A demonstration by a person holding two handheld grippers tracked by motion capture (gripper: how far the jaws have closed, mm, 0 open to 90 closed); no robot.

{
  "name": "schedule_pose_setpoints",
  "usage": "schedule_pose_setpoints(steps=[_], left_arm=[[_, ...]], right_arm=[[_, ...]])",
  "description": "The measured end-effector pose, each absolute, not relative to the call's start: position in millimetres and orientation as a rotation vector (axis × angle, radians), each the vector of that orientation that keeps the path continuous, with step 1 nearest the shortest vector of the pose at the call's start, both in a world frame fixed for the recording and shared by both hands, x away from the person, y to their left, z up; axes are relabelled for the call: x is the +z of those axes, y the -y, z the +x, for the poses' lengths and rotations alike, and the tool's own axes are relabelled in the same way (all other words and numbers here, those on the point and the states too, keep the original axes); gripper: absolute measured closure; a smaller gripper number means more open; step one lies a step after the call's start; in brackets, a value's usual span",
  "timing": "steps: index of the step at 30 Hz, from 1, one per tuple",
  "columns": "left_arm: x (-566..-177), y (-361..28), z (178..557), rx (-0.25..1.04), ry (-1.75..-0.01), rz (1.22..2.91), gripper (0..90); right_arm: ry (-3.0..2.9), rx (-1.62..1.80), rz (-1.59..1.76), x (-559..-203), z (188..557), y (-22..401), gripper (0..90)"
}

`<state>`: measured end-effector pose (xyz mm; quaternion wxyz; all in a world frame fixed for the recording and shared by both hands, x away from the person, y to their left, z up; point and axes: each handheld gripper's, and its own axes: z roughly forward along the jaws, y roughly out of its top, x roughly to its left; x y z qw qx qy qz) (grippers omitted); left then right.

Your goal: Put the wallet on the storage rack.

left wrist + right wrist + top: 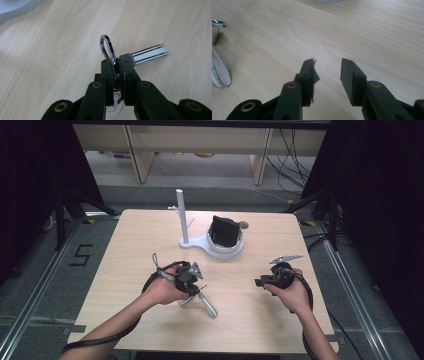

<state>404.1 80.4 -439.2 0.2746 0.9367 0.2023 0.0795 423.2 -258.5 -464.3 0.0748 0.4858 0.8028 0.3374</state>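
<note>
1. Left gripper [115,65] pinches the keychain [110,53] at its carabiner's base, jaws pressed on it.
2. Keychain's striped strap trails toward 5 o'clock over the table [140,235].
3. Right gripper [327,72]: jaws spread, holding nothing, at 3 o'clock of the left.

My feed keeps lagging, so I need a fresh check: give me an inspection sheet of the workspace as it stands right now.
Surface: light wooden table, bare around the hands.
Job's things: keychain with silver carabiner and white striped strap, lying near the front; white stand with an upright post and a ring base at the back.
Clutter: black pouch-like item in the stand's ring; what it is, cannot tell.
Grippers: left gripper jaws shut on the keychain at the clip's base; right gripper jaws open, nothing between them, over bare table.
Cables: black cable trails from the left gripper along the forearm.
Surroundings: grey floor, dark curtains, wooden furniture behind.
</note>
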Motion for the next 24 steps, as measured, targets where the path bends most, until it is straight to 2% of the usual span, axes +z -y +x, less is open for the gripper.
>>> schedule_pose_setpoints(steps=[11, 18, 24], left_arm=[[-440, -112, 397, 0.382, -0.626, 2.258, 82.7], [-432, -123, 393, 0.550, -0.667, 2.112, 82.7], [-427, -132, 393, 0.627, -0.712, 1.933, 82.7]], right_arm=[[-2.427, 0.991, 1.490, -469, 421, 269, 64.2], [-2.429, 1.027, 1.448, -471, 420, 273, 64.2], [-2.410, 1.024, 1.511, -469, 414, 273, 64.2]])
